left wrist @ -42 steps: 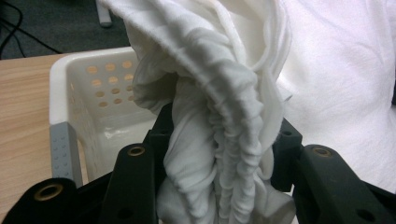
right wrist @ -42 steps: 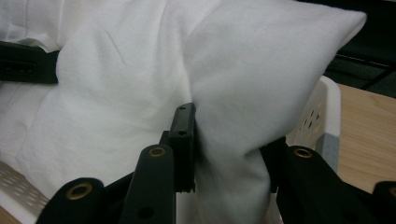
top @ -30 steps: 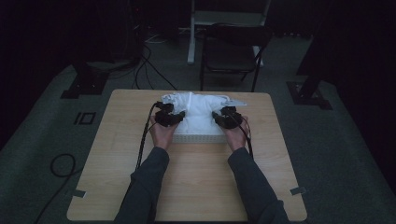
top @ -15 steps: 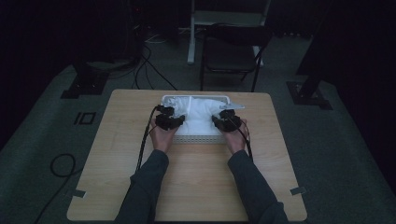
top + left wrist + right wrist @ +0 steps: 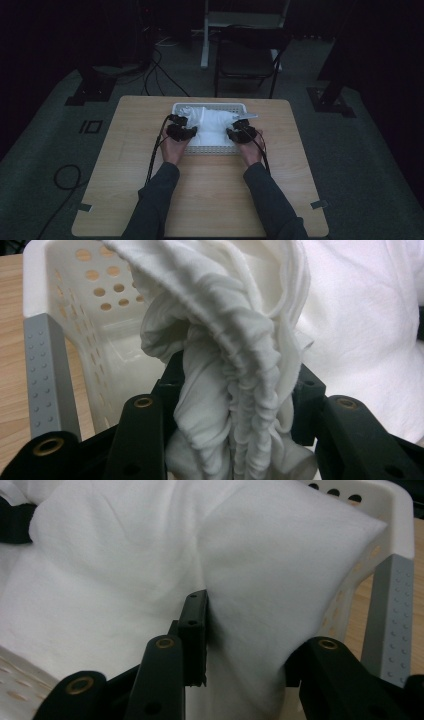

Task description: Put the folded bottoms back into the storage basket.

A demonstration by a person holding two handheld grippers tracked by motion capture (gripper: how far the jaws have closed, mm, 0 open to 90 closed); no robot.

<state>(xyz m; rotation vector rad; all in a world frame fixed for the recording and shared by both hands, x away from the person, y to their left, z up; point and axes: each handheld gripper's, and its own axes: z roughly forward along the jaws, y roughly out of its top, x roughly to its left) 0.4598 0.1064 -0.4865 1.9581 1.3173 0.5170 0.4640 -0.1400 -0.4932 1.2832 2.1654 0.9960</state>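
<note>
White cloth [image 5: 212, 125] bundled in perforated white basket [image 5: 210, 148] on wooden table [image 5: 200, 200]; left gripper [image 5: 235, 440] clamps bunched folds, right gripper [image 5: 240, 645] pinches smooth fold

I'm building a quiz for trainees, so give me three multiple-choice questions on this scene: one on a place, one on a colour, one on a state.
1. Where is the white perforated plastic basket?
A. on the wooden table
B. on the floor
C. on the chair

2. What colour is the crumpled cloth in the basket?
A. red
B. white
C. blue

3. What is the left gripper doing?
A. hanging open above the table
B. lying on the floor
C. clamped on a bunched fold of the cloth

Answers: 1 A, the high view shows the basket on the light wooden table. 2 B, the cloth is white in every view. 3 C, the left gripper view shows gathered cloth pinched between its jaws.
</note>
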